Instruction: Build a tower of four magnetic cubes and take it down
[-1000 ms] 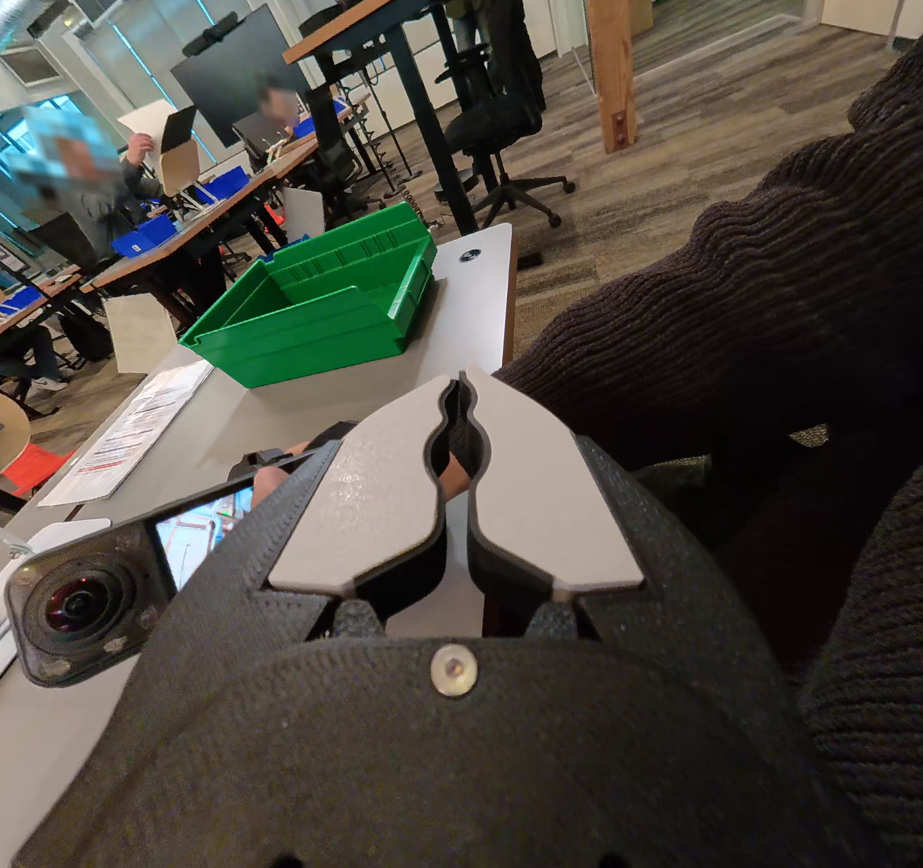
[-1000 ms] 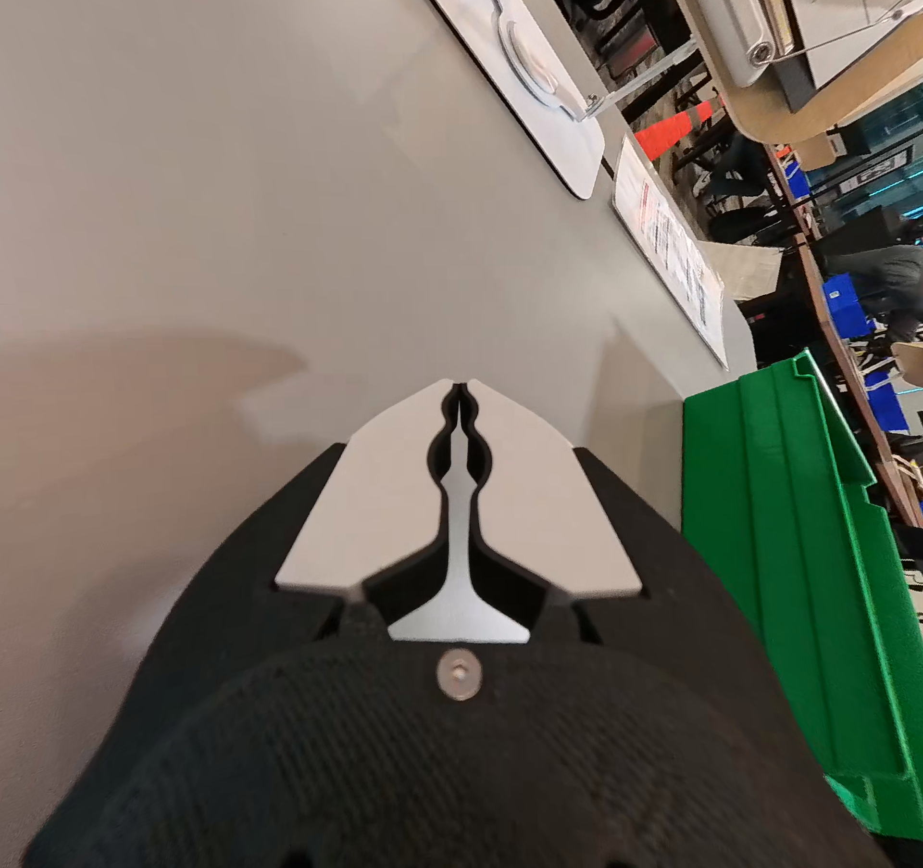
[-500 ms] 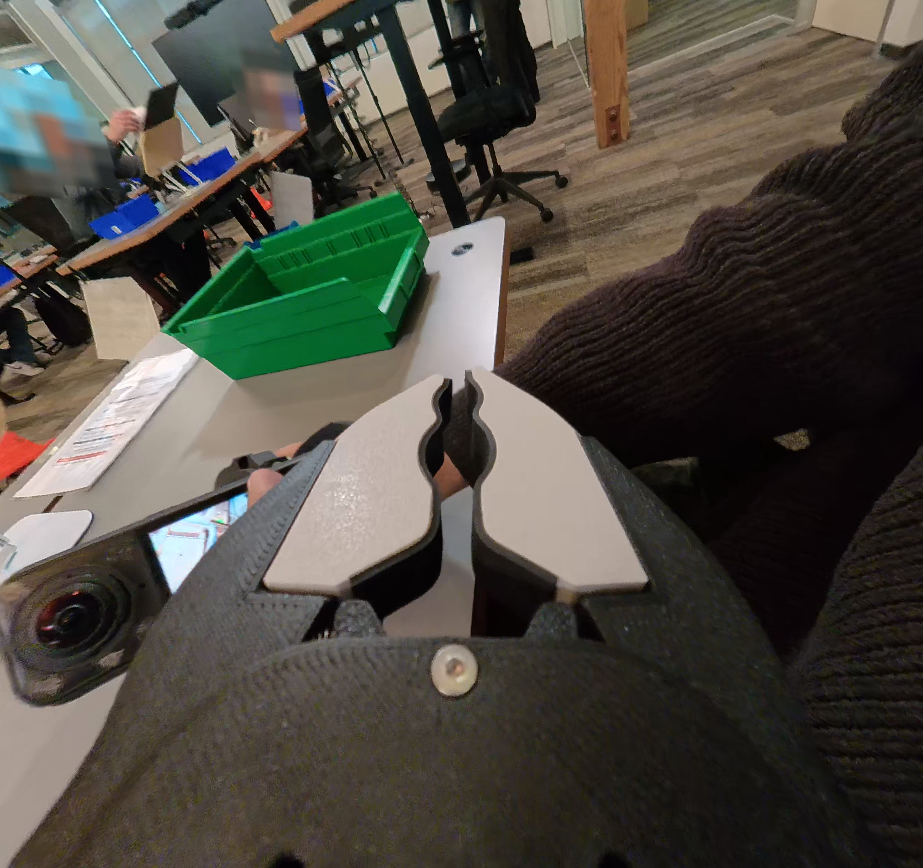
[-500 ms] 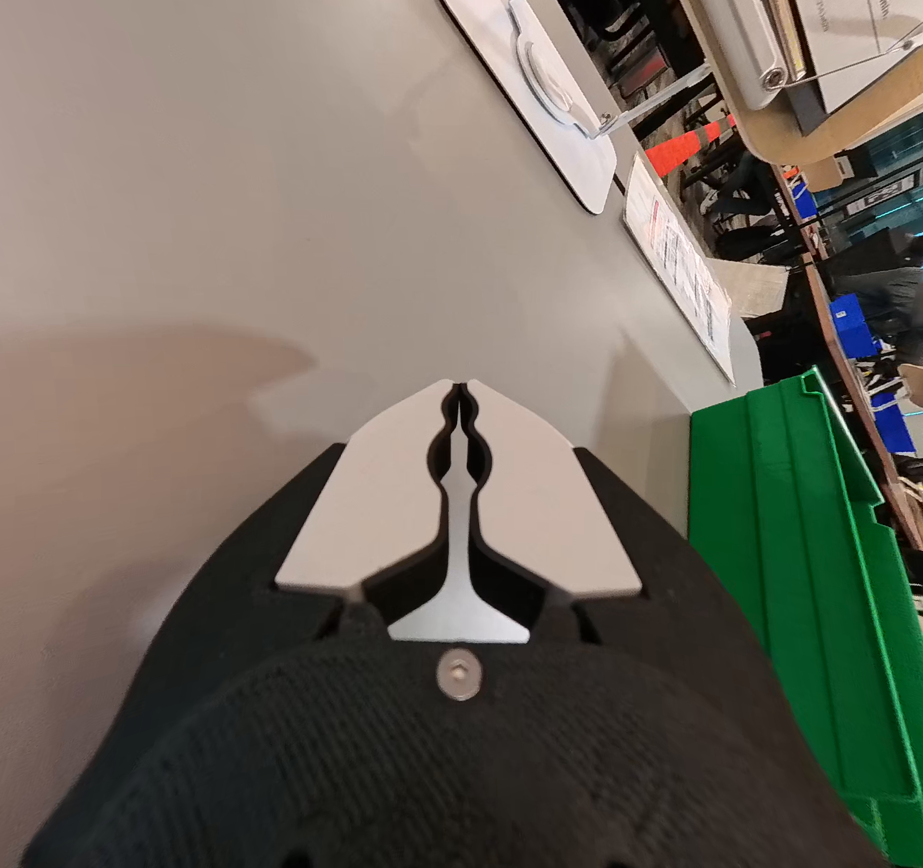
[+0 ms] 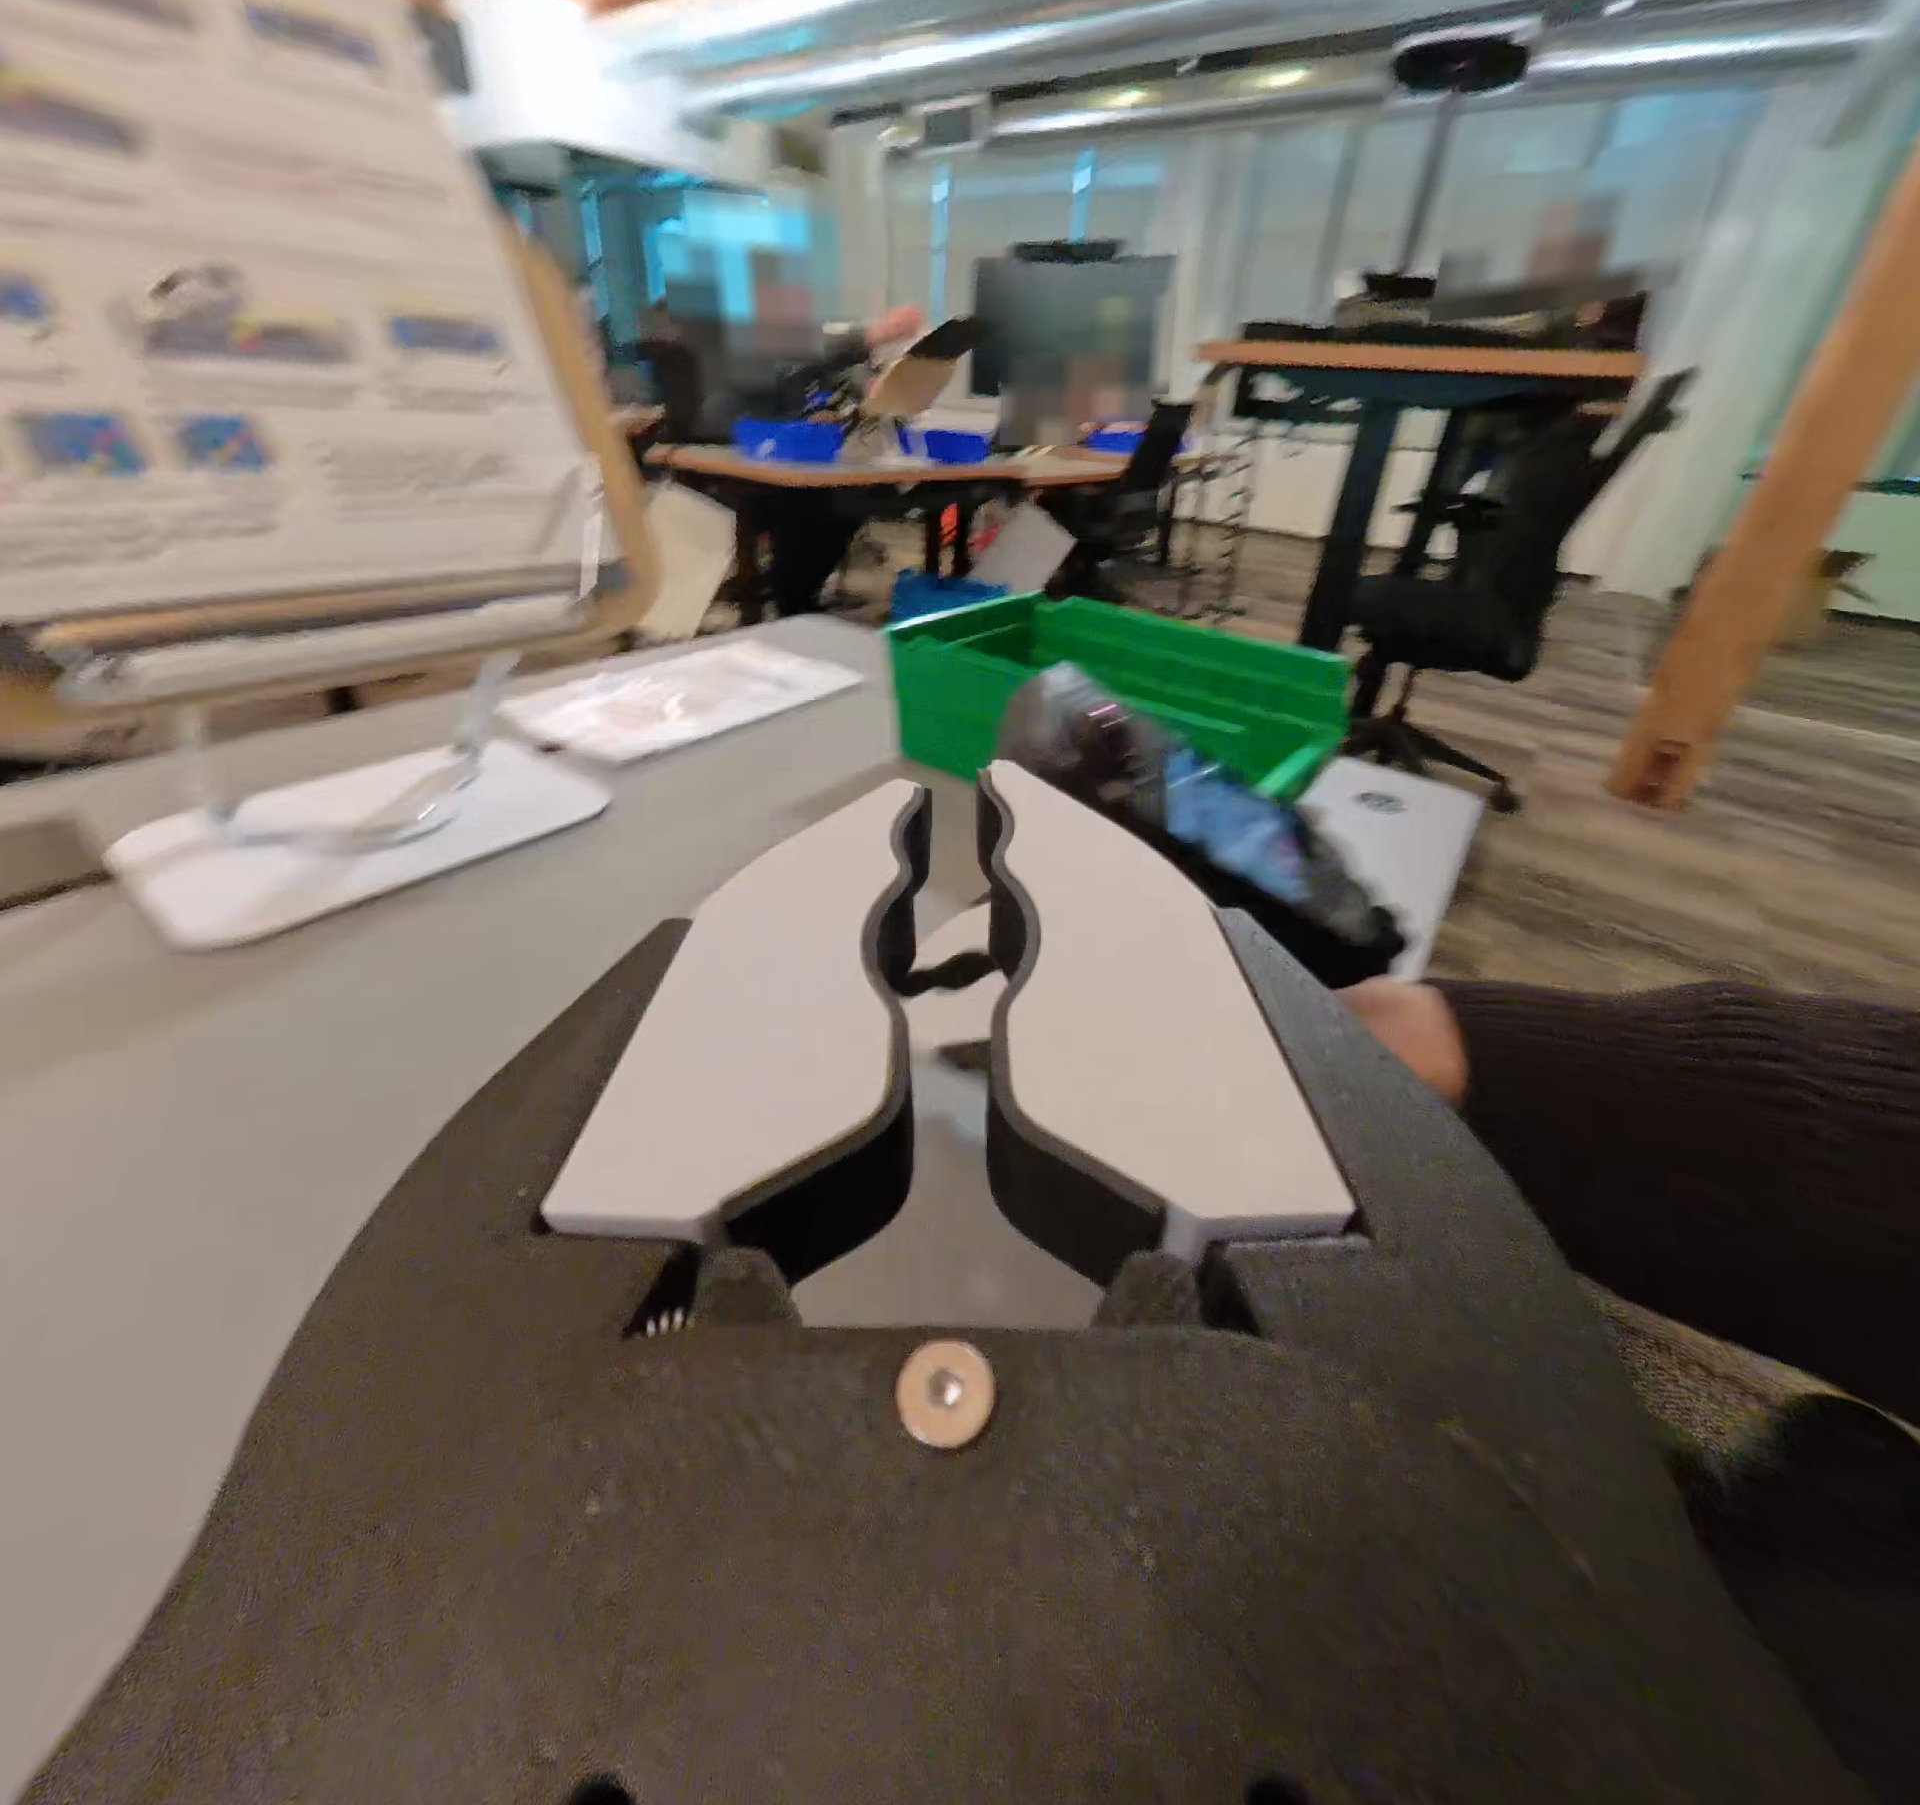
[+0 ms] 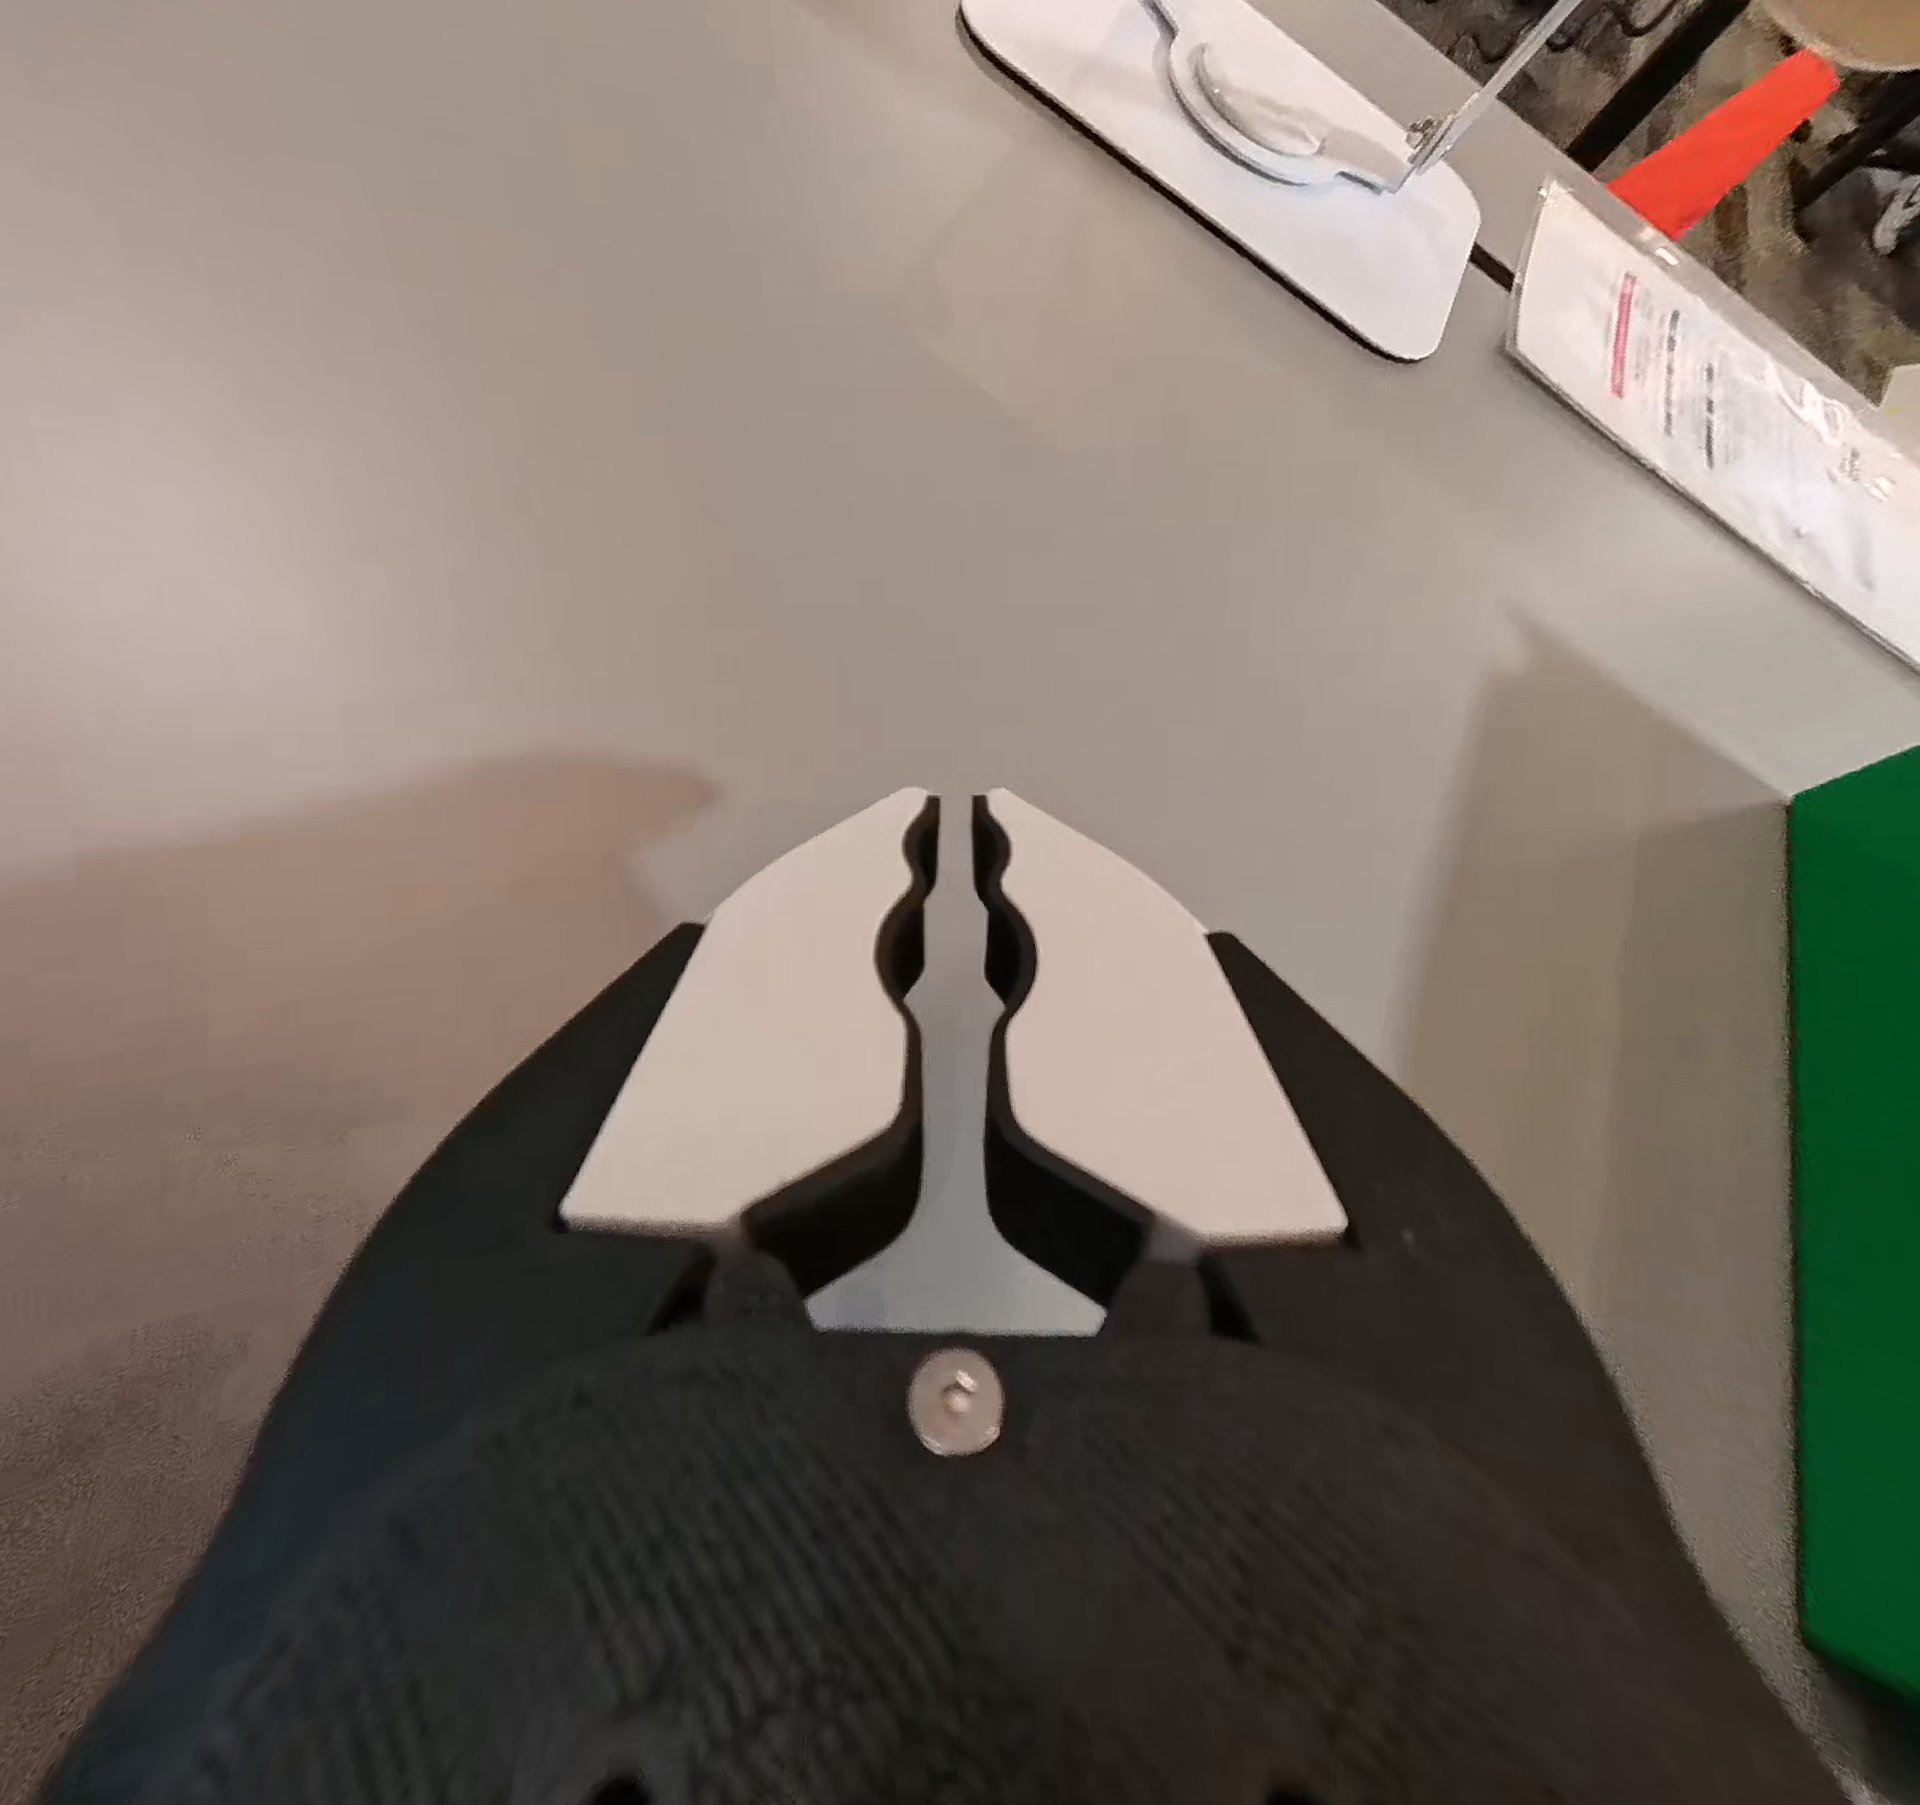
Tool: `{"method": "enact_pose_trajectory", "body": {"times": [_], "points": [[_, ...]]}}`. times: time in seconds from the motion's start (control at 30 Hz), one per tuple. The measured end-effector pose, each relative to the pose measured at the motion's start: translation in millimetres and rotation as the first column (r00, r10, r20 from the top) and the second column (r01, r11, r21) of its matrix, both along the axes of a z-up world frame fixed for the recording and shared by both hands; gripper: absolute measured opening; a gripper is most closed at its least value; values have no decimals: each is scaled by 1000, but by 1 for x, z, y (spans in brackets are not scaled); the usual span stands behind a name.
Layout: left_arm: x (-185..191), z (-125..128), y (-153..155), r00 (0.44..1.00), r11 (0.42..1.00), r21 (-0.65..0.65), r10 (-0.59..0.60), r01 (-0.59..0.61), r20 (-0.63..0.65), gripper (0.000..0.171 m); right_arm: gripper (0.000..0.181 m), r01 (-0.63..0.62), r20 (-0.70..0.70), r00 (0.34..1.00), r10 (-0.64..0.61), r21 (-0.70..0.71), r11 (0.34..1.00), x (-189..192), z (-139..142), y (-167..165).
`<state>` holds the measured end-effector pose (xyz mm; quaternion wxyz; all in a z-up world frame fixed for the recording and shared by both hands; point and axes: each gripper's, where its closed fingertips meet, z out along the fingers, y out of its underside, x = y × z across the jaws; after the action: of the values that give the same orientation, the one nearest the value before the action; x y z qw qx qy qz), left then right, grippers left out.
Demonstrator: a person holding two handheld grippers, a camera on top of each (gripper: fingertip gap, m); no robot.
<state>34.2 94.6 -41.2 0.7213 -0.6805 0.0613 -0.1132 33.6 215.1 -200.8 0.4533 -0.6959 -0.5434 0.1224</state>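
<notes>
My left gripper (image 5: 951, 799) is empty, its jaws parted by a small gap, held above the grey table (image 5: 208, 1132). It points toward a green plastic bin (image 5: 1122, 706) at the table's far end. The other gripper's camera body (image 5: 1195, 820) crosses in front of the bin, held by a hand (image 5: 1392, 1038) in a dark knit sleeve. My right gripper (image 6: 956, 799) is empty, its jaws parted by a narrow slit, low over bare table (image 6: 520, 405). The green bin (image 6: 1870, 1340) is at its right. The left wrist view is motion-blurred.
A white stand base (image 5: 353, 841) carries a tilted board with printed sheets (image 5: 239, 249); the base also shows in the right wrist view (image 6: 1226, 114). A laminated sheet (image 6: 1714, 405) lies at the table edge. Desks, office chairs, people and a wooden post stand beyond. There is about 20 cm between the tips of the two grippers.
The left gripper swung from facing the sleeve to facing the table's far end, and its jaws parted further. The right gripper's jaws parted slightly and its view turned toward the stand base.
</notes>
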Motion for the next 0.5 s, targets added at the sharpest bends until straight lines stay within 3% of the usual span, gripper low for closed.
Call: {"method": "enact_pose_trajectory", "body": {"times": [0.2, 0.33, 0.4, 0.5], "points": [[-76, -78, 15, 985, 943, -300, 163, -142, 48, 11, 9, -57, -96, 994, 54, -24, 998, -8, 17, -14], [-77, -107, 21, 983, 888, -441, 171, -126, 64, 66, 12, -100, -171, 980, 98, -1, 995, -13, 32, -25], [-68, -123, 22, 988, 847, -519, 154, -113, 35, 89, 24, -119, -211, 972, 108, -41, 992, -14, 38, -33], [-60, -138, 21, 991, 809, -575, 133, -120, -20, 95, 50, -198, -342, 928, 149, -111, 974, -19, 62, -56]]}}
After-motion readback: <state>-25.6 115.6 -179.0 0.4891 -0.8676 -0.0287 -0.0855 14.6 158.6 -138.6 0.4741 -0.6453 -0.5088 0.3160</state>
